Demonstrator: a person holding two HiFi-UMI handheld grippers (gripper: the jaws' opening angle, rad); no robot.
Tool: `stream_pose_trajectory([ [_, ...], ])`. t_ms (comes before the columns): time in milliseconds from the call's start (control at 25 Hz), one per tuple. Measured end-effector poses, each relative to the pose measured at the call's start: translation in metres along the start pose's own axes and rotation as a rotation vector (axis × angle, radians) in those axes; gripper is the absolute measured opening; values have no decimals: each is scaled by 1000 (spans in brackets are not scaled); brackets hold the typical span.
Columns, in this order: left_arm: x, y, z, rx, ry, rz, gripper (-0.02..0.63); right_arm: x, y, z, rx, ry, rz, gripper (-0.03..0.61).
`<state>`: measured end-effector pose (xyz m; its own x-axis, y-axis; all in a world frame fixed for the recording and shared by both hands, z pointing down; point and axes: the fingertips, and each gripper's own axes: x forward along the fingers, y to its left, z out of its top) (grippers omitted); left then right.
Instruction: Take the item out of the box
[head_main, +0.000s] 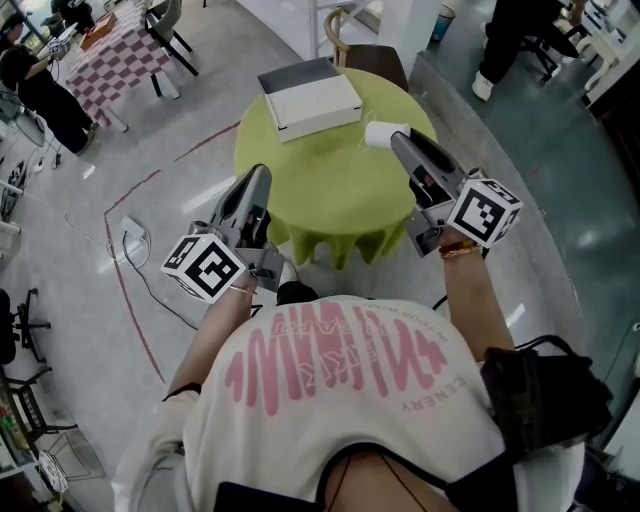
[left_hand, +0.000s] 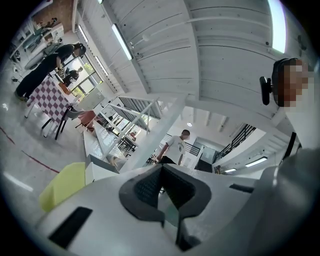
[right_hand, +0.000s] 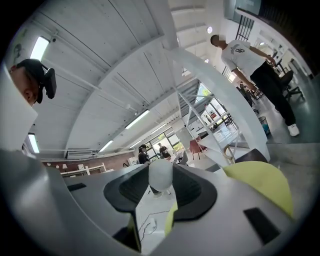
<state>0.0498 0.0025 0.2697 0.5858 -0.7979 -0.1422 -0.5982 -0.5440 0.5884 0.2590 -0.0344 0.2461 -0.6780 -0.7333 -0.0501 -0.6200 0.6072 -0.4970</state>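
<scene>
Item (head_main: 383, 133), white, smooth, rounded, pinched in right claw (head_main: 402, 143); left claw (left_hand: 163, 192) spread, empty.

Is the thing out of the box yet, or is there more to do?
Done: the white item is out of the white box, which sits on the green table. In hand: the right gripper is shut on the item, beside the box; the left gripper holds nothing, jaws slightly apart. Left: probably just setting the item down and letting go.
</scene>
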Motion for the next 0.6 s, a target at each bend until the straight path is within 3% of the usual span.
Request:
stream_pose_trajectory([
  [600, -2, 6, 4, 8, -7, 5, 7, 8, 1, -3, -26, 9, 14, 144],
])
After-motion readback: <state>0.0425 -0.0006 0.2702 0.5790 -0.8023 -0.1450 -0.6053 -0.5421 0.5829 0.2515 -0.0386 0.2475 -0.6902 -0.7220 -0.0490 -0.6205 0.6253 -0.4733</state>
